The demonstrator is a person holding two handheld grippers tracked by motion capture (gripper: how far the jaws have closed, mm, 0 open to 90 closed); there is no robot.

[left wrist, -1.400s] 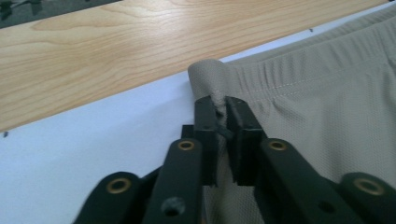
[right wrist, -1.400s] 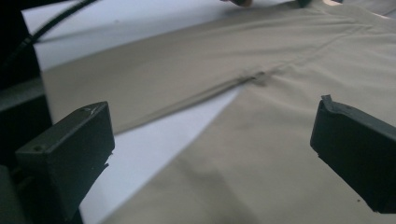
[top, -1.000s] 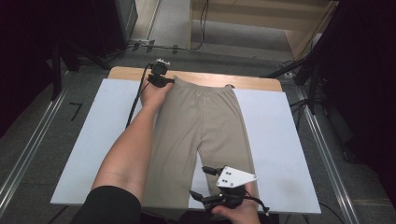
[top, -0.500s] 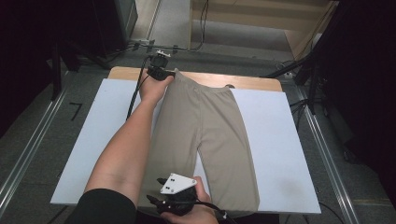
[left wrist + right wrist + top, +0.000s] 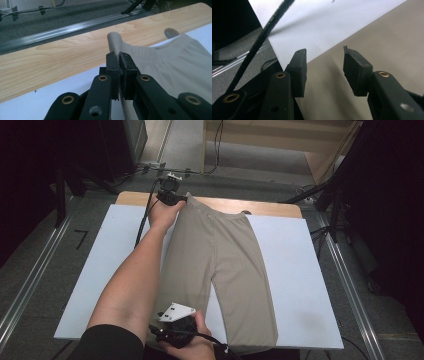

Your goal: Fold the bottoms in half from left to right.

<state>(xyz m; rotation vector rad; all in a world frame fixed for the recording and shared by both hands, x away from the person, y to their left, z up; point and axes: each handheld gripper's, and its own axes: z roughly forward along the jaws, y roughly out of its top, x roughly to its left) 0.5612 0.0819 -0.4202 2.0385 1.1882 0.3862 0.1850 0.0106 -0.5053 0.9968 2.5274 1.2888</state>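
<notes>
Flat beige shorts [image 5: 220, 265], waistband pinched

Floor: grey carpet [image 5: 30, 270] all round the table, with a small dark mark on it at the left.
Rails: metal rails [image 5: 25, 285] run along the floor on both sides of the table; one [image 5: 62, 30] also lies beyond the far edge.
Table: light wooden top [image 5: 62, 57], mostly covered by a white board [image 5: 300, 285].
Far side: pale wooden furniture [image 5: 280, 145] and a strip of lighter floor, with cables [image 5: 216, 140] trailing down.
Sides: dark, black shapes [image 5: 390, 195] left and right; detail cannot be told.
Light: soft, from above.
</notes>
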